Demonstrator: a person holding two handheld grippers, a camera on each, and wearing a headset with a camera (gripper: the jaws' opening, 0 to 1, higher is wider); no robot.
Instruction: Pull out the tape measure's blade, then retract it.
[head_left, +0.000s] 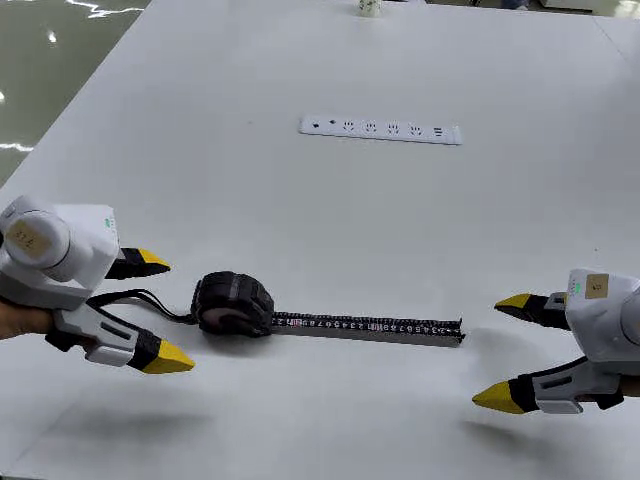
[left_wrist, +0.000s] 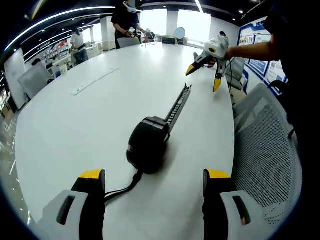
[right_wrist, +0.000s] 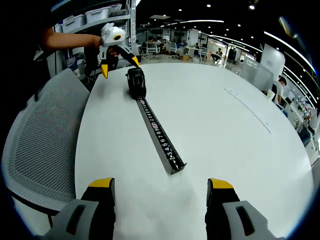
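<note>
A black tape measure (head_left: 233, 303) lies on the white table (head_left: 330, 230), its blade (head_left: 368, 326) pulled out to the right and lying flat. My left gripper (head_left: 160, 312) is open just left of the case, touching nothing; the case (left_wrist: 148, 143) sits ahead of its jaws, a black wrist strap (left_wrist: 120, 188) trailing toward them. My right gripper (head_left: 512, 349) is open, a short way right of the blade's end hook (head_left: 460, 330). From the right gripper view the blade (right_wrist: 159, 135) runs away to the case (right_wrist: 136, 81), and the hook (right_wrist: 178, 168) lies ahead of the jaws.
A white power strip (head_left: 380, 129) lies farther back on the table. A small white object (head_left: 369, 8) stands at the far edge. A grey mesh chair (right_wrist: 37, 145) stands by the table's near side. People stand at the far end of the room.
</note>
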